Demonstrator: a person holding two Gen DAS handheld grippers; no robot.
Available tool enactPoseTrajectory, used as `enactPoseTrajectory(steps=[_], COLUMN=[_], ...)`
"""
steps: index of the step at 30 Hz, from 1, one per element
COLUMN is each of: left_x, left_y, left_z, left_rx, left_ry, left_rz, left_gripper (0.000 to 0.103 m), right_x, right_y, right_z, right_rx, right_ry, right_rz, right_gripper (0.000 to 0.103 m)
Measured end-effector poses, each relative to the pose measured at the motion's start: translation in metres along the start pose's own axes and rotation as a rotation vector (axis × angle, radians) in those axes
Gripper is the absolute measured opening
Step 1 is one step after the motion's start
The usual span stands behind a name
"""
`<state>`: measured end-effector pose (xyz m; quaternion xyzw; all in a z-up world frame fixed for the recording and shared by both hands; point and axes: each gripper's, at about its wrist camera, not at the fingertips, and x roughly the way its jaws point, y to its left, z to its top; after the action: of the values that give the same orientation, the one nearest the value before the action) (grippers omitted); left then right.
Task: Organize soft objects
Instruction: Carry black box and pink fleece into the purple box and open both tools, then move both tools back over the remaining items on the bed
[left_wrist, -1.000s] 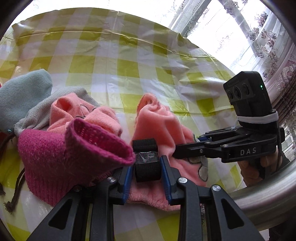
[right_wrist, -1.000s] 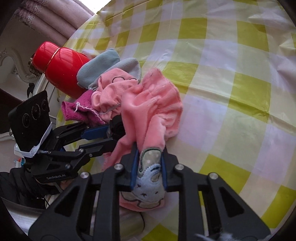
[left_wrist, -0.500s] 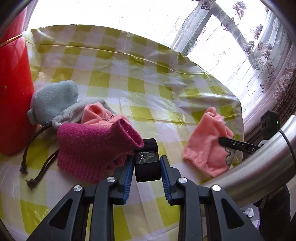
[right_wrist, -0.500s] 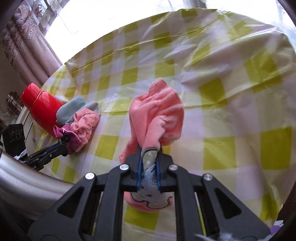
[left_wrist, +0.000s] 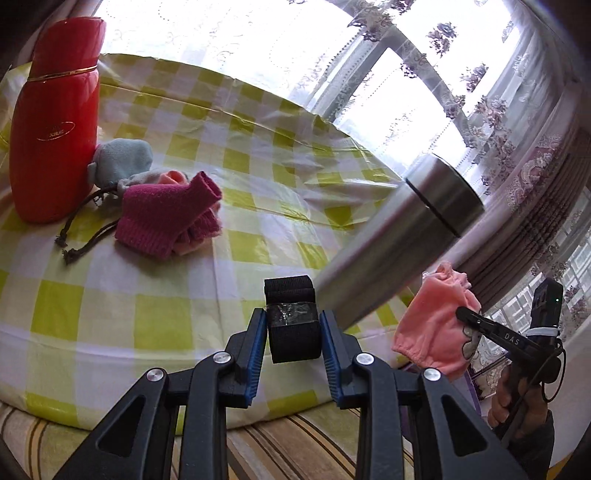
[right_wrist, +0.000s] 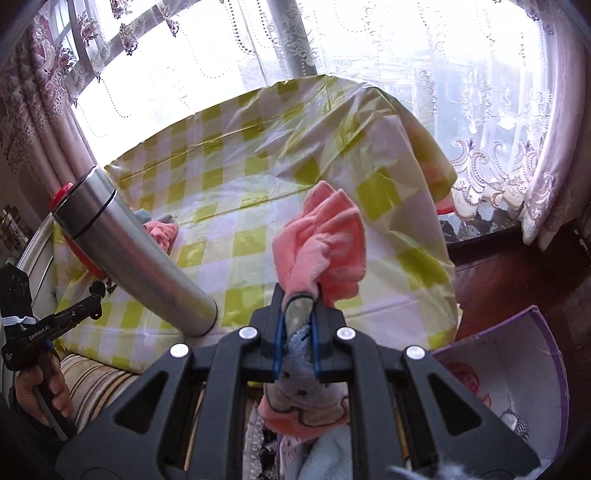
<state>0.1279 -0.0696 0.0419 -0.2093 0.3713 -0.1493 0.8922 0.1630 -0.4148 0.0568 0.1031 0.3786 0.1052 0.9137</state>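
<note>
My right gripper (right_wrist: 298, 295) is shut on a salmon-pink fleece garment (right_wrist: 325, 243) and holds it in the air off the table's near right edge; it also shows in the left wrist view (left_wrist: 432, 332). My left gripper (left_wrist: 293, 317) is shut on a black fabric roll (left_wrist: 291, 321), pulled back past the table's front edge. A pile of soft things lies on the table: a magenta knit piece (left_wrist: 166, 218), a pale blue mitten (left_wrist: 122, 158) and a grey drawstring pouch (left_wrist: 140, 179).
A red thermos (left_wrist: 55, 122) stands left of the pile. A steel flask (left_wrist: 399, 236) stands at the table's front right. The yellow checked tablecloth (left_wrist: 240, 177) covers the table. A purple box (right_wrist: 524, 376) with soft things sits below my right gripper.
Both grippers have pulled back and up from the table. The right one has carried the pink garment off the table's edge to above the purple box. The left one has moved away from the pile.
</note>
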Motion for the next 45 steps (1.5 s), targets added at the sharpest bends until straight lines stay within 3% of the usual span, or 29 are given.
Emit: enactPoseTrajectory(steps=[9, 17, 20, 21, 22, 24, 26, 28, 45], left_x=[0.0, 0.002, 0.007, 0.01, 0.013, 0.015, 0.014, 0.013, -0.007], left_y=[-0.094, -0.167, -0.186, -0.192, -0.195, -0.197, -0.195, -0.191, -0.155], left_z=[-0.046, -0.081, -0.091, -0.094, -0.098, -0.102, -0.103, -0.1, -0.079], left_rx=[0.152, 0.285, 0.323, 0.335, 0.341, 0.348, 0.348, 0.341, 0.315], left_ry=[0.078, 0.164, 0.213, 0.238, 0.252, 0.266, 0.268, 0.261, 0.176], left_rz=[-0.173, -0.292, -0.346, -0.359, -0.361, -0.362, -0.351, -0.337, -0.243], left_gripper=[0.03, 0.03, 0.036, 0.048, 0.058, 0.058, 0.058, 0.058, 0.058], right_x=[-0.072, -0.118, -0.13, -0.133, -0.135, -0.138, -0.141, -0.145, -0.137], right_y=[-0.021, -0.038, -0.044, -0.045, -0.047, -0.049, -0.049, -0.047, -0.026], right_z=[-0.054, -0.081, -0.086, -0.087, -0.088, -0.089, -0.09, -0.09, -0.081], right_rx=[0.043, 0.075, 0.082, 0.085, 0.087, 0.085, 0.075, 0.062, -0.006], right_ry=[-0.025, -0.023, -0.033, -0.036, -0.036, -0.037, -0.056, -0.076, -0.06], right_rz=[-0.116, -0.235, -0.26, -0.267, -0.277, -0.307, -0.338, -0.356, -0.384], right_gripper=[0.014, 0.014, 0.015, 0.015, 0.018, 0.031, 0.058, 0.07, 0.07])
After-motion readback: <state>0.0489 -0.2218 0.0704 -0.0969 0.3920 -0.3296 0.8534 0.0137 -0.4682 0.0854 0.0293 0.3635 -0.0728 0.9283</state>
